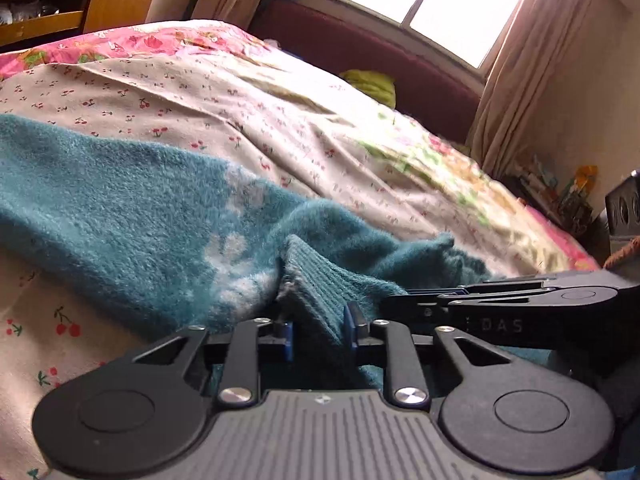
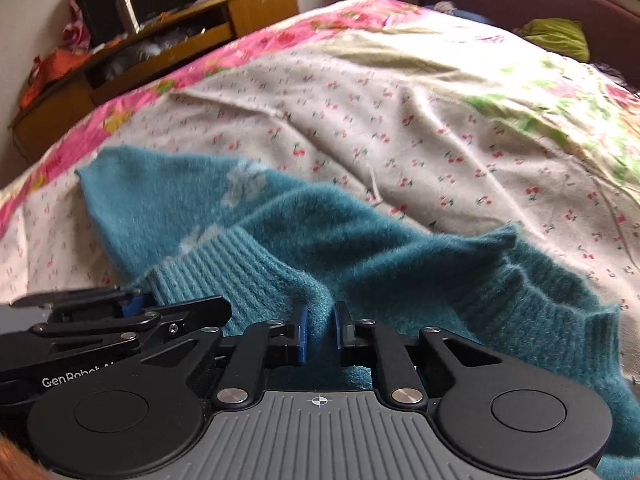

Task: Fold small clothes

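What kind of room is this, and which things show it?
Most likely a bedroom: a bed under a cherry-print sheet, a curtained window behind it, and a cluttered wooden cabinet beside it.

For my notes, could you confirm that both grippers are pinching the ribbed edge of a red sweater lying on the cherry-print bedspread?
Not quite: the sweater is teal, not red, as the right wrist view shows. The rest holds: the left gripper and right gripper both pinch its ribbed edge on the cherry-print bedspread.

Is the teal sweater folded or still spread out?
Not neatly folded: the teal sweater lies spread across the bedsheet, its ribbed edge bunched up near the camera.
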Motion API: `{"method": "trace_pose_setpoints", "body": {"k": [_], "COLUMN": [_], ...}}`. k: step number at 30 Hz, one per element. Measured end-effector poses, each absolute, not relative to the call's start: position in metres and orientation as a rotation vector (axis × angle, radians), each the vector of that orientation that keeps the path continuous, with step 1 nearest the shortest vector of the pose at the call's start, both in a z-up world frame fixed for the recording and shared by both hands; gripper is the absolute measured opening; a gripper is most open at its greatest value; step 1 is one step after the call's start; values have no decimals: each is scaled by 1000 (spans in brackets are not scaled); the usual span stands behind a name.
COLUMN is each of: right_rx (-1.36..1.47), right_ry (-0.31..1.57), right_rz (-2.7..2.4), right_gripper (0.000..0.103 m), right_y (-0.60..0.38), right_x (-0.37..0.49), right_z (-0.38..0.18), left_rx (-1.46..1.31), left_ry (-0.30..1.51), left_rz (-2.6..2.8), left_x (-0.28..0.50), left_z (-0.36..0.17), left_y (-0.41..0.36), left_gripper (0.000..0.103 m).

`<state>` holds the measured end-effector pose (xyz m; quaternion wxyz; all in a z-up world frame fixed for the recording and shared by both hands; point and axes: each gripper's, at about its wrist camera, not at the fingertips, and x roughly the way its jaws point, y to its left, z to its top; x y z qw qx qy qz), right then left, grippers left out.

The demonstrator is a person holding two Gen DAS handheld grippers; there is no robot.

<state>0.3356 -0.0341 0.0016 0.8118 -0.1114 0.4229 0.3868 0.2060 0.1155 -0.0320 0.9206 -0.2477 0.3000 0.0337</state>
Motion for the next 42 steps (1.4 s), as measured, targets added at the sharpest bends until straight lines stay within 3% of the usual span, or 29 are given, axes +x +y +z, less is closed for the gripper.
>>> {"method": "trace_pose_setpoints", "body": {"k": [5, 10, 12, 15, 22, 27, 32, 35, 42], "right_rx": [-178, -219, -208, -126, 20, 45, 58, 76, 42], "right_ry": [867, 907, 869, 796, 654, 633, 782, 771, 638], "right_rz": [758, 648, 633, 620, 340, 81, -10, -9, 59], "right_gripper": [12, 16, 22, 21, 21, 23, 25, 27, 28], "right_y": [-38, -32, -30, -42, -158, -242, -272, -274, -261], "right_x": [340, 341, 336, 325, 281, 262, 280, 278, 232], "right_z": [6, -25, -18, 1, 34, 22, -38, -28, 2], "left_rx": [-434, -431, -438, -434, -357, -255, -199, -185, -158], "left_ry": [546, 641, 629, 608, 540, 436, 576, 685, 661], "left_rz": [102, 107, 110, 142, 188, 183, 57, 60, 114], "left_x": [200, 212, 209, 204, 192, 183, 210, 222, 218], "left_z": [-25, -41, -40, -37, -25, -2, -19, -42, -39], "left_y": [111, 111, 113, 114, 107, 84, 44, 38, 44], "left_gripper": [33, 33, 36, 38, 38, 39, 40, 41, 42]}}
